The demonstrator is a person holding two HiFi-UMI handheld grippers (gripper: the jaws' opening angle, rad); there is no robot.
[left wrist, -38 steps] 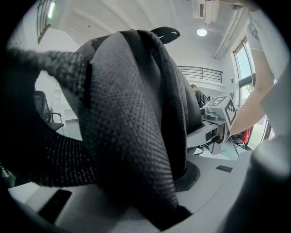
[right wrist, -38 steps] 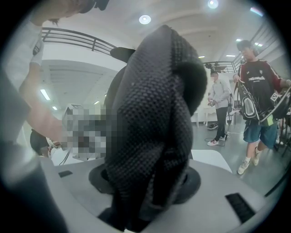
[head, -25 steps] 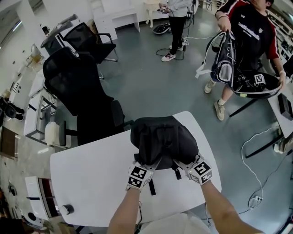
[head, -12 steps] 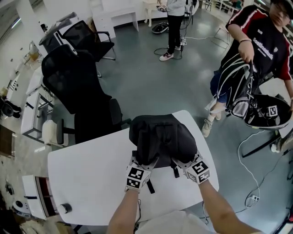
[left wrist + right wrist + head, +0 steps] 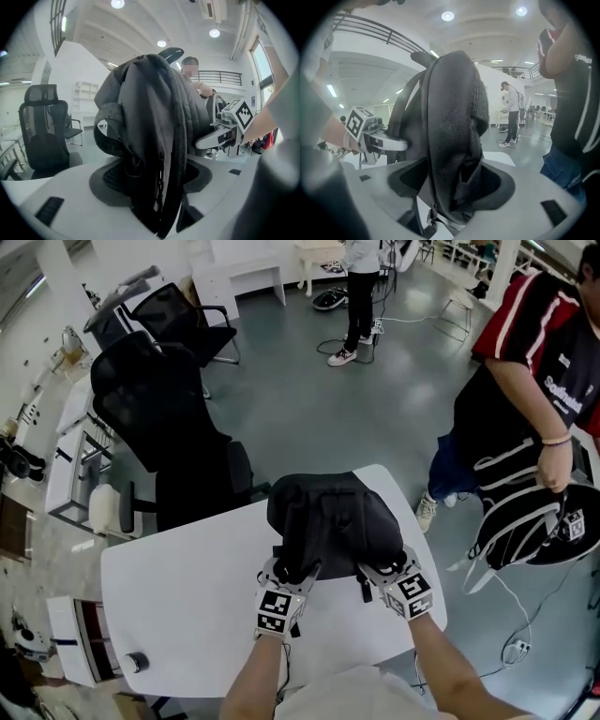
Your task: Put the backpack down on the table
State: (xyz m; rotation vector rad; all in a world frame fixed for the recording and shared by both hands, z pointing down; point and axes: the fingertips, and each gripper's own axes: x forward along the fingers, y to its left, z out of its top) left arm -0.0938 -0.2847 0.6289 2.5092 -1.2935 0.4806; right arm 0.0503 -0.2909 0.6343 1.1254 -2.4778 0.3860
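Observation:
A black backpack (image 5: pixel 333 521) stands upright on the white table (image 5: pixel 187 615) near its far right corner. My left gripper (image 5: pixel 281 573) is at its near left side and my right gripper (image 5: pixel 382 571) at its near right side. In the left gripper view a dark strap and fabric fold (image 5: pixel 157 178) hang between the jaws of the left gripper (image 5: pixel 154 187), with gaps at the sides. A mesh strap (image 5: pixel 450 140) likewise hangs loosely inside the right gripper (image 5: pixel 452 187). Both grippers' jaws have just been opening and stand open around the straps.
Black office chairs (image 5: pixel 159 418) stand just beyond the table's far left. A person in a red and black shirt (image 5: pixel 534 362) stands close at the right, holding a striped black backpack (image 5: pixel 520 526). Another person (image 5: pixel 361 287) stands far off. A small dark knob (image 5: pixel 138 663) sits on the table's near left.
Both grippers' jaws have spread and the left one has drawn back a little toward me. The backpack stays standing. The person at the right has come nearer and lowered their striped backpack.

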